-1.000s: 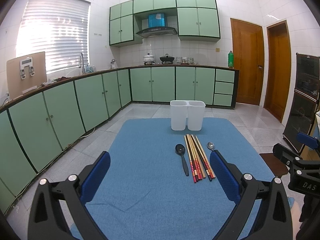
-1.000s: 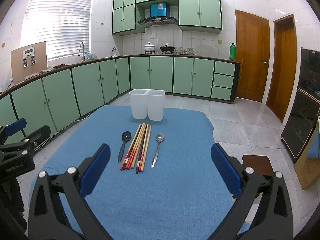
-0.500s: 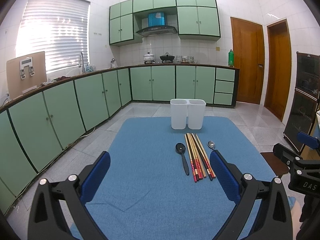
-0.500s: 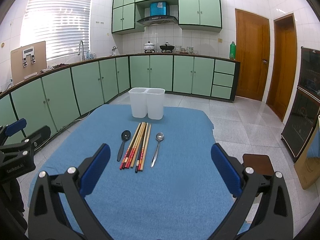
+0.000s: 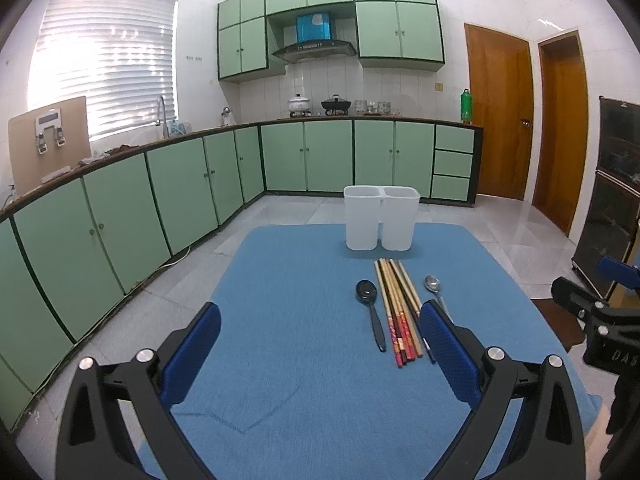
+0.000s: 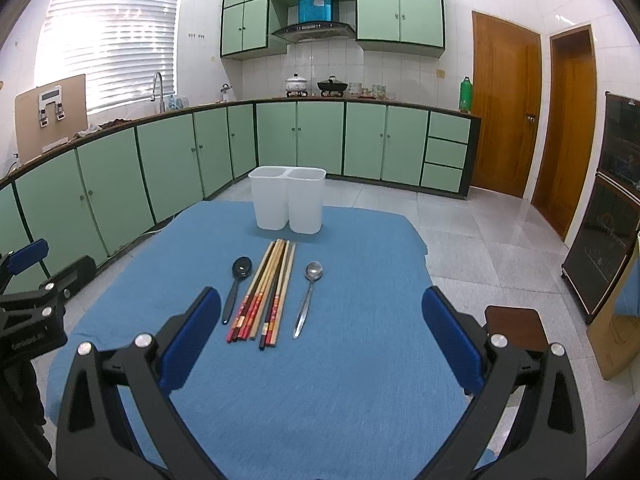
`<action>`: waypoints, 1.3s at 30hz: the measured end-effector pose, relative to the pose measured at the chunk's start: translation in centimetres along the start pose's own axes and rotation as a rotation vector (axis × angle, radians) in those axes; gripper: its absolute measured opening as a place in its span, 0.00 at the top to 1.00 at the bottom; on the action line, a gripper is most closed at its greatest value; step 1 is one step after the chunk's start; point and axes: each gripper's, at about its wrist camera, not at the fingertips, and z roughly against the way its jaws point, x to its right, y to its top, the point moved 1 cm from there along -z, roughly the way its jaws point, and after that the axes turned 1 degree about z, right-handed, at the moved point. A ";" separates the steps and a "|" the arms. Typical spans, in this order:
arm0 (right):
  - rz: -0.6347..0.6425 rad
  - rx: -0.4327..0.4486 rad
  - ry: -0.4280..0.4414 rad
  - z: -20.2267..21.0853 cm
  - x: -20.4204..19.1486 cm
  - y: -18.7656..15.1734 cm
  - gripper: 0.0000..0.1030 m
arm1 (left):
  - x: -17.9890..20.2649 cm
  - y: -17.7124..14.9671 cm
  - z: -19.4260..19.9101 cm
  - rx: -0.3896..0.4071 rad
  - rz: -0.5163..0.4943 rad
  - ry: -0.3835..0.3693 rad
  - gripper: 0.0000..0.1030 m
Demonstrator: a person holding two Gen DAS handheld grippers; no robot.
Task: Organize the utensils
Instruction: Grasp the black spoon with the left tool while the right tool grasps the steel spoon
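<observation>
Currently, your left claw (image 5: 318, 342) hangs released over the blue-covered bench (image 5: 304, 380), its jaws wide apart and grasping nothing; your right claw (image 6: 320, 334) is likewise spread and empty; each claw shows only its blue pads and black arms, the bodies cut off at the bottom edge. Ahead of you, the white two-compartment holder (image 6: 287, 204) stands upright at the far end of the bench; what lies inside either compartment is hidden by its walls. Between it and your claws the utensils lie flat in a row: a black spoon (image 6: 237, 287) on the left, a bundle of chopsticks (image 6: 266, 290) touching one another in the middle, a metal spoon (image 6: 308, 297) on the right, apart from the bundle. From the left wrist, the left claw's right pad (image 5: 448, 350) covers most of the metal spoon's handle and part of the chopstick ends; the chopsticks overlap too closely to count. Your other claw appears at each view's edge, partly cut off.
</observation>
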 end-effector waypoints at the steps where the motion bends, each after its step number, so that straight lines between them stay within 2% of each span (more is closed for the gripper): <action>1: 0.000 -0.011 -0.001 -0.9 0.2 0.2 0.05 | -0.1 0.0 -0.7 -0.007 0.001 0.003 0.06; 5: 0.009 -0.063 0.001 -5.0 0.7 1.1 0.05 | -0.8 0.3 -4.9 -0.048 0.002 0.022 0.06; 13: -0.003 -0.233 0.022 -16.3 1.2 1.8 0.06 | -1.7 0.3 -14.9 -0.172 -0.018 0.062 0.06; 15: -0.015 -0.271 0.033 -18.9 1.0 1.6 0.09 | -1.7 0.0 -17.5 -0.209 -0.017 0.058 0.06; 18: -0.028 -0.330 0.059 -22.5 0.7 1.3 0.21 | -1.6 -0.2 -20.3 -0.251 -0.011 0.047 0.06; 23: -0.050 -0.439 0.081 -27.9 0.4 0.7 0.34 | -1.2 -0.1 -23.9 -0.315 0.005 0.021 0.06; 27: -0.063 -0.498 0.094 -29.8 0.1 0.2 0.49 | -0.6 0.1 -25.8 -0.339 0.003 0.001 0.06; 30: -0.032 -0.493 0.070 -30.3 -0.4 0.3 0.57 | 0.1 0.2 -26.7 -0.351 -0.006 -0.015 0.06; 33: -0.028 -0.492 0.089 -30.5 -1.0 0.5 0.73 | 0.7 0.0 -27.4 -0.368 -0.013 -0.036 0.06; 39: -0.035 -0.490 0.113 -29.7 -0.5 0.6 0.73 | 2.9 -0.5 -29.0 -0.414 -0.040 -0.085 0.06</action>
